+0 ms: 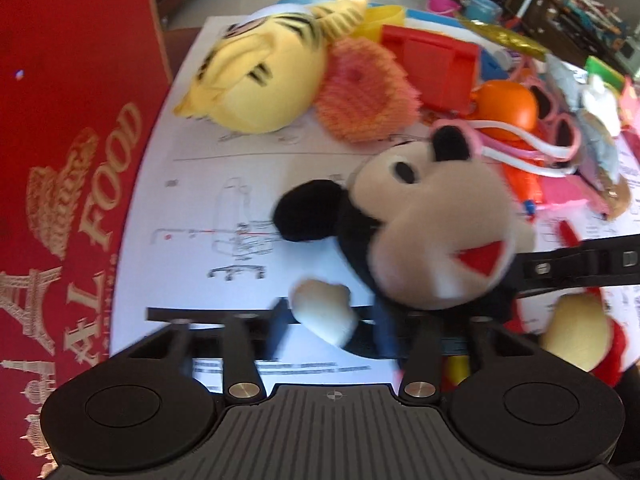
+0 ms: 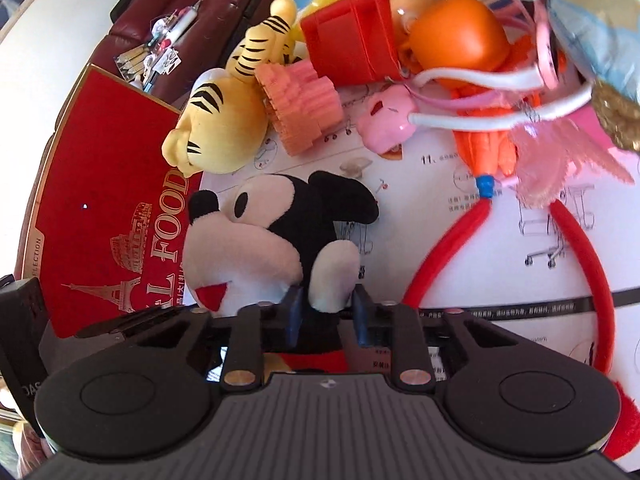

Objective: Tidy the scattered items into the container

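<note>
A black and cream mouse plush (image 1: 420, 220) lies on a white printed sheet (image 1: 192, 216) beside a red box with gold "FOOD" lettering (image 1: 72, 160). My left gripper (image 1: 332, 326) is open, and the plush's cream hand (image 1: 320, 312) sits loosely between its blue fingers. In the right wrist view the same plush (image 2: 260, 240) faces the red box (image 2: 112, 184). My right gripper (image 2: 327, 312) is shut on the plush's other cream hand (image 2: 334, 280). The plush's red lower body is mostly hidden under the grippers.
Behind the mouse lie a yellow tiger plush (image 1: 256, 80), a pink-orange spiky toy (image 1: 360, 92), a red plastic block (image 1: 432, 64), an orange ball-shaped toy (image 1: 508, 104) and pink glasses (image 1: 528, 148). A red headband (image 2: 592, 272) lies to the right. A dark sofa (image 2: 224, 12) stands beyond.
</note>
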A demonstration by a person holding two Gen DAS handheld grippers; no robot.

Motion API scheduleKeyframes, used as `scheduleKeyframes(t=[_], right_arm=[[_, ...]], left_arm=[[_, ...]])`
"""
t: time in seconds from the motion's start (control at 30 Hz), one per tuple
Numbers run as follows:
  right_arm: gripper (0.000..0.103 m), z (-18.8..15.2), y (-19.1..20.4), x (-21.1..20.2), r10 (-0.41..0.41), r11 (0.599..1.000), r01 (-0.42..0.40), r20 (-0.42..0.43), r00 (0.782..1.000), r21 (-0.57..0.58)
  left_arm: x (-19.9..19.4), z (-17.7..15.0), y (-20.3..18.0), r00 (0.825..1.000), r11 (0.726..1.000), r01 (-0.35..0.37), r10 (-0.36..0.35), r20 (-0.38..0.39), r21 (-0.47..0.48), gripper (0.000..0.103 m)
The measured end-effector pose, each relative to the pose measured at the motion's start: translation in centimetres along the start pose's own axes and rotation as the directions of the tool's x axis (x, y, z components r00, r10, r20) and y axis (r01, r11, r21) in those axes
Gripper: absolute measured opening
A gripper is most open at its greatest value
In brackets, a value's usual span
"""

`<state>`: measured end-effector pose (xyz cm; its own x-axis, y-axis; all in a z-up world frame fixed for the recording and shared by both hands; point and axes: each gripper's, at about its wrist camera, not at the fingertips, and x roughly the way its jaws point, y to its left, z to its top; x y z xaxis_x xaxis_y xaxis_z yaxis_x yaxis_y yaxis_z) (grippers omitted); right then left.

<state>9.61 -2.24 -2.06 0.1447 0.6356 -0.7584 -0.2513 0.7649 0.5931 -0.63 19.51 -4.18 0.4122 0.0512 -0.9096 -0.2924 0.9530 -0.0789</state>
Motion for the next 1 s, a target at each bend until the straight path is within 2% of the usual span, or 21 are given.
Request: scheduleKeyframes(t=[0.03,0.23,0.33,0.4,0.47,0.5,0.53,0.57,0.7,0.77,1.0], right_arm=[[0.027,0.1,0.0,0.0,-0.009,1.000,0.009,0.006,1.000,-0.006],[0.027,0.6,-0.3,0.2,-0.029,1.000,0.029,0.011,1.000,-0.002],[0.030,0.6,-0.1,0.4,-0.031,0.999,0.031,0.002,1.000,-0.020],[0.037,0.6,0.2,0.5,-0.041,0.998,0.041,-0.001,0.999,-0.042],[0.038,0.6,0.5,0.7,-0.044,0.997,0.043,-0.006,0.999,-0.059],[0.038,0.6,0.6,0.8,-0.044,0.997,0.043,-0.009,0.999,-0.064],[0.038,0.6,0.8,0.9,-0.049,0.996,0.048,-0.010,0.999,-0.072],[0.038,0.6,1.0,0.9,-0.057,0.995,0.056,-0.008,0.998,-0.083],[0.038,0.5,0.9,0.9,-0.065,0.994,0.065,0.002,0.998,-0.087],[0.038,0.4,0.9,0.8,-0.064,0.994,0.064,0.003,0.998,-0.083],[0.039,0.5,1.0,0.9,-0.085,0.993,0.085,-0.003,0.996,-0.080]], left_arm=[[0.2,0.1,0.1,1.000,1.000,-0.003,0.003,-0.006,-0.006,0.073],[0.9,0.5,0.1,0.999,1.000,0.014,-0.015,-0.048,-0.016,0.073],[0.8,0.2,0.6,0.997,0.999,0.016,-0.019,-0.070,-0.051,0.075],[0.9,-0.2,0.7,0.997,0.997,0.005,-0.011,-0.075,-0.072,0.071],[1.2,-0.5,0.4,0.997,0.997,0.012,-0.018,-0.076,-0.079,0.055],[1.1,-0.7,-0.1,0.998,0.998,-0.007,0.003,-0.067,-0.063,0.052],[1.0,-0.8,-0.5,0.998,0.999,-0.015,0.012,-0.058,-0.046,0.045],[1.0,-0.9,-0.8,0.998,0.999,-0.018,0.016,-0.055,-0.044,0.044],[0.9,-1.0,-0.7,0.998,0.998,-0.025,0.022,-0.053,-0.059,0.045],[0.8,-1.1,-0.8,0.998,0.998,-0.031,0.028,-0.050,-0.052,0.050],[1.1,-1.0,-0.9,0.997,0.998,-0.026,0.022,-0.069,-0.054,0.060]])
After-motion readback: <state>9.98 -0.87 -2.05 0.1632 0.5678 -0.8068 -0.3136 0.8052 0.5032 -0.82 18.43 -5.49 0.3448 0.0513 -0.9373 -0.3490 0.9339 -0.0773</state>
